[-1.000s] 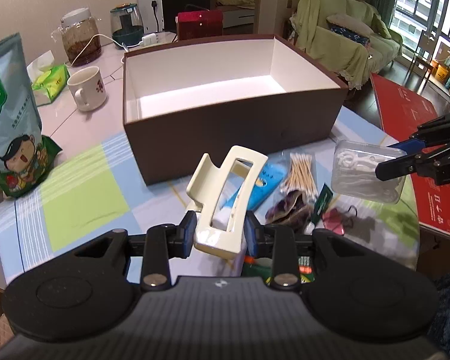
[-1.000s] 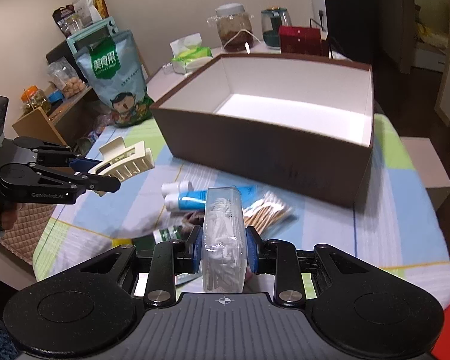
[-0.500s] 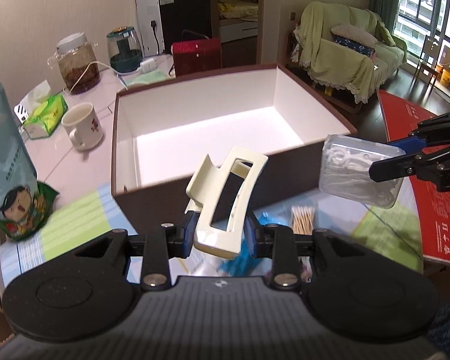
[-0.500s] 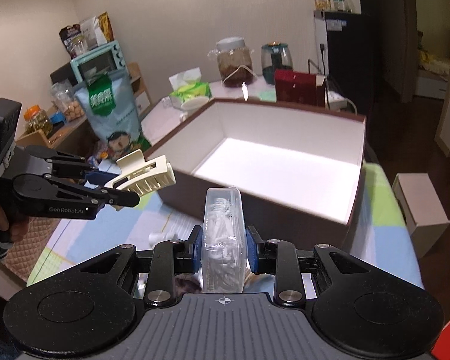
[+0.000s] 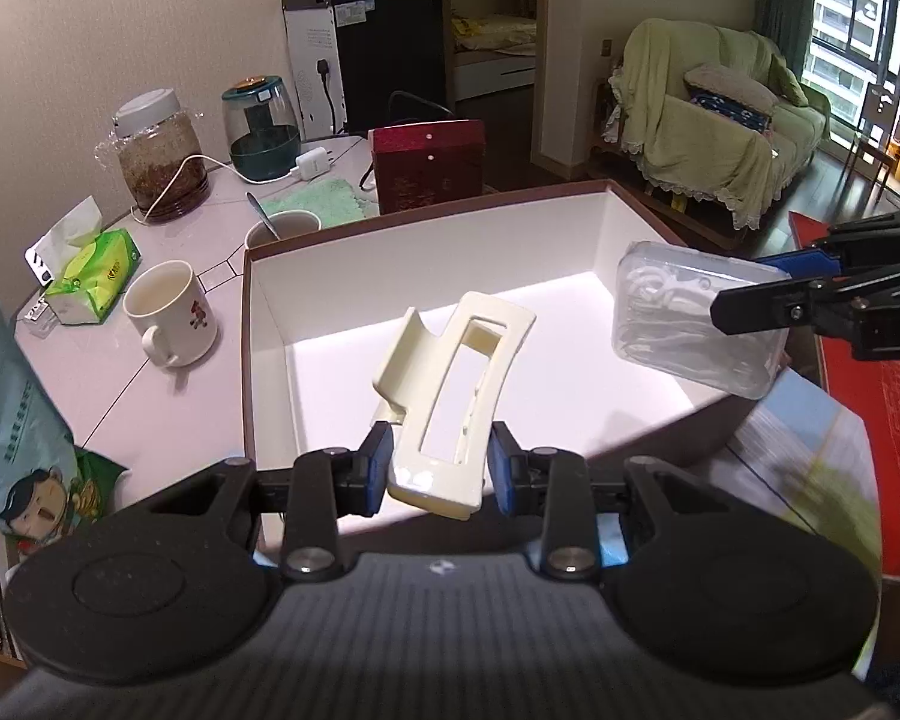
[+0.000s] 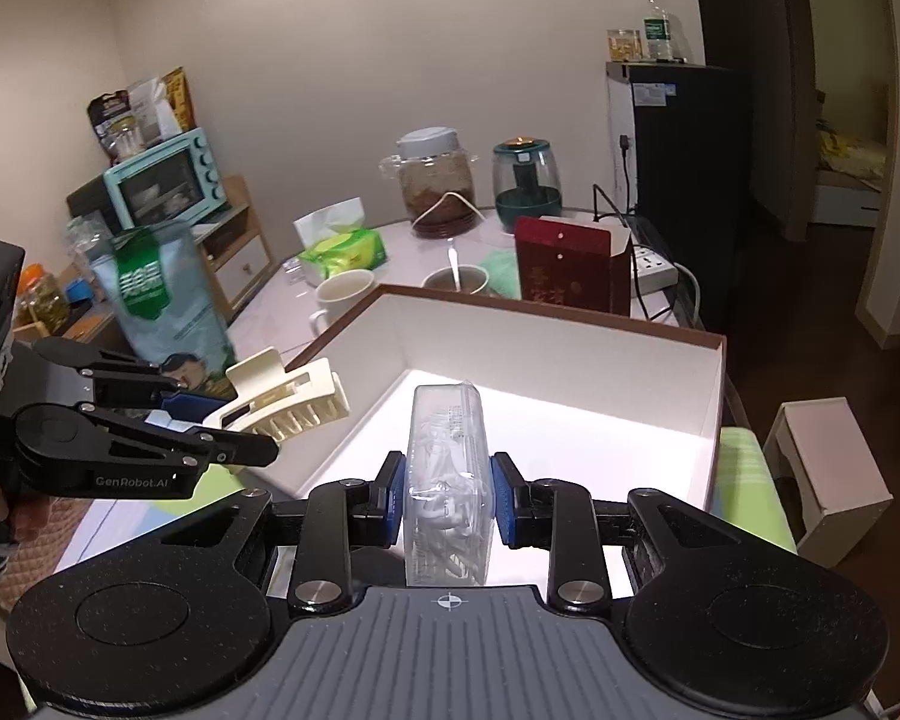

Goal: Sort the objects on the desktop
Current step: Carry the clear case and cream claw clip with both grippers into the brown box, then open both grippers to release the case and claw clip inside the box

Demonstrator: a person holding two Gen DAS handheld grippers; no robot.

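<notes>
The left gripper [image 5: 438, 468] has its jaws clamped on a cream clip [image 5: 453, 402], at frame centre above the open box [image 5: 258, 372]. The right gripper [image 6: 444, 495] has its jaws clamped on a clear pouch [image 6: 447, 480], also over the box's white floor. A mug [image 5: 171, 315] stands left of the box on the desk [image 5: 120, 384].

Table [image 5: 120, 384] – brown box [image 5: 636, 438], white mug [image 5: 171, 321], tissue pack [image 5: 93, 276], jar [image 5: 159, 162] on it

Glossy cream plastic hair clip [image 5: 450, 402], clear plastic pack [image 6: 447, 480], matt white-lined cardboard box [image 5: 270, 324]
</notes>
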